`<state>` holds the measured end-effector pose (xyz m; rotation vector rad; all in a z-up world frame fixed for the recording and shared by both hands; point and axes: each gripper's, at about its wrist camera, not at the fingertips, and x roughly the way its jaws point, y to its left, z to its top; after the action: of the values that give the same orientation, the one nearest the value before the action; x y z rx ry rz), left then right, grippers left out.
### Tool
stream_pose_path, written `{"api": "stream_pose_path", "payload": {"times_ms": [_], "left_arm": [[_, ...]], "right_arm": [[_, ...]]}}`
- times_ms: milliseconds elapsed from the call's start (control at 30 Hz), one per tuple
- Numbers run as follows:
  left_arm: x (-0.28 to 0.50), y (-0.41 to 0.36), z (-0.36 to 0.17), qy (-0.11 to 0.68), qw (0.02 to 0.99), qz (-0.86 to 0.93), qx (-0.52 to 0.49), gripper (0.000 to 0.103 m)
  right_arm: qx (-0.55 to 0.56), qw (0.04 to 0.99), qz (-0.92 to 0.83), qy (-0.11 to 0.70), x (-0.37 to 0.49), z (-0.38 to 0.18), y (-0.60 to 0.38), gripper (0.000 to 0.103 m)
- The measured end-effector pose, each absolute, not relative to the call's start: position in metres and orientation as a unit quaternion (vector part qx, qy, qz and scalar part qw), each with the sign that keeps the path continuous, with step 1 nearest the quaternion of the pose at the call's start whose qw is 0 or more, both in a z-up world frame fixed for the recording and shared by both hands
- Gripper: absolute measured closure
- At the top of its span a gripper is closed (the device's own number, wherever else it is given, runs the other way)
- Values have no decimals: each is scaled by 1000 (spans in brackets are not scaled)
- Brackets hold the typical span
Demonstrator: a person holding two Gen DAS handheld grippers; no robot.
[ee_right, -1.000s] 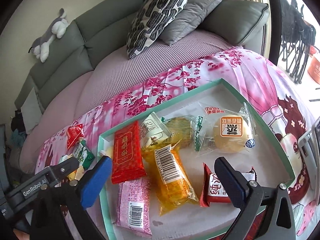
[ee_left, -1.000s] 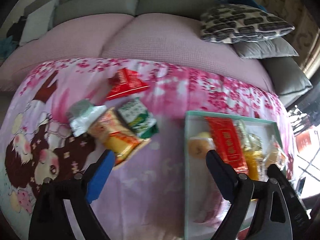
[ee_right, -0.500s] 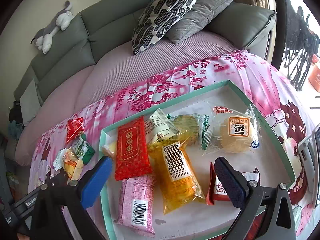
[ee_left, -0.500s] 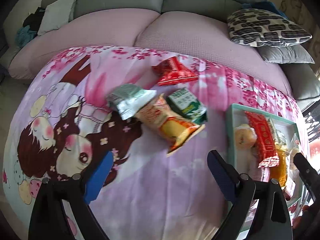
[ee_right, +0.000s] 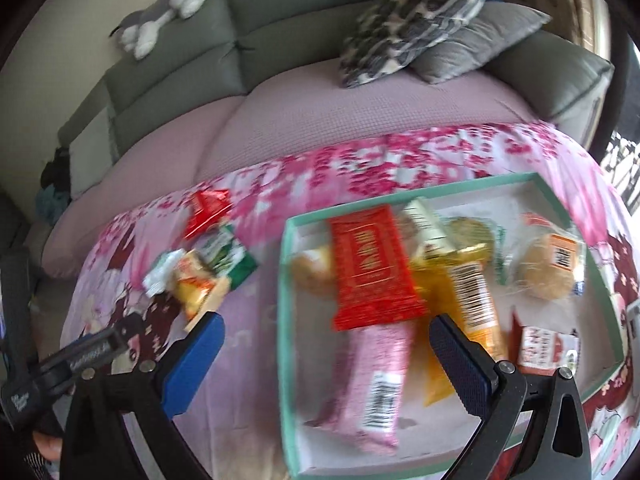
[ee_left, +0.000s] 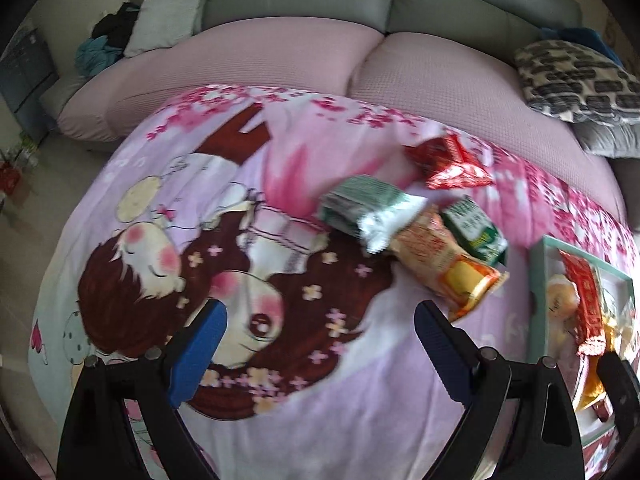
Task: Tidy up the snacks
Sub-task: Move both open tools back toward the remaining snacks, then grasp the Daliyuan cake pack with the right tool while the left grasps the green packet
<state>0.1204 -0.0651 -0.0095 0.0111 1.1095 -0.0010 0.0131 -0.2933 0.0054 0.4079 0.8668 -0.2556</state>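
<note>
Several loose snack packs lie together on the pink cartoon blanket (ee_left: 168, 240): a red pack (ee_left: 448, 162), a green-and-white pack (ee_left: 370, 212), an orange pack (ee_left: 446, 262) and a green pack (ee_left: 476, 232). My left gripper (ee_left: 316, 344) is open and empty, hovering short of and left of them. A teal-rimmed tray (ee_right: 286, 320) holds several snacks, among them a red bar (ee_right: 370, 268), a pink bar (ee_right: 372, 380) and a round cake (ee_right: 548, 276). My right gripper (ee_right: 326, 354) is open and empty over the tray's left rim. The loose packs also show in the right wrist view (ee_right: 200, 272).
A sofa with pink seat covers (ee_left: 280, 56) runs behind the blanket. Patterned and grey cushions (ee_right: 420, 20) lie at its right end. A plush toy (ee_right: 160, 12) sits on the sofa back. The left gripper's body (ee_right: 68, 364) is at lower left in the right wrist view.
The left gripper has swung left, so the loose packs and tray now sit further right in its view. The right gripper has moved left, over the tray's left rim. Both stay open.
</note>
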Motion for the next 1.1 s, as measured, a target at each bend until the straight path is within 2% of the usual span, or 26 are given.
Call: {"api": "stream_pose_path", "payload": {"times_ms": [233, 533, 933, 1100], "left_arm": [[128, -33, -10, 527, 849, 25, -12, 8], [142, -2, -15, 537, 842, 43, -33, 8], [189, -10, -8, 543, 838, -8, -53, 8], [212, -22, -22, 568, 819, -24, -76, 8]], "right_arm": [[168, 883, -93, 428, 23, 1, -260, 1], [162, 882, -65, 437, 34, -7, -234, 9], [146, 885, -34, 441, 74, -3, -214, 26], [135, 884, -34, 447, 105, -5, -213, 39]]}}
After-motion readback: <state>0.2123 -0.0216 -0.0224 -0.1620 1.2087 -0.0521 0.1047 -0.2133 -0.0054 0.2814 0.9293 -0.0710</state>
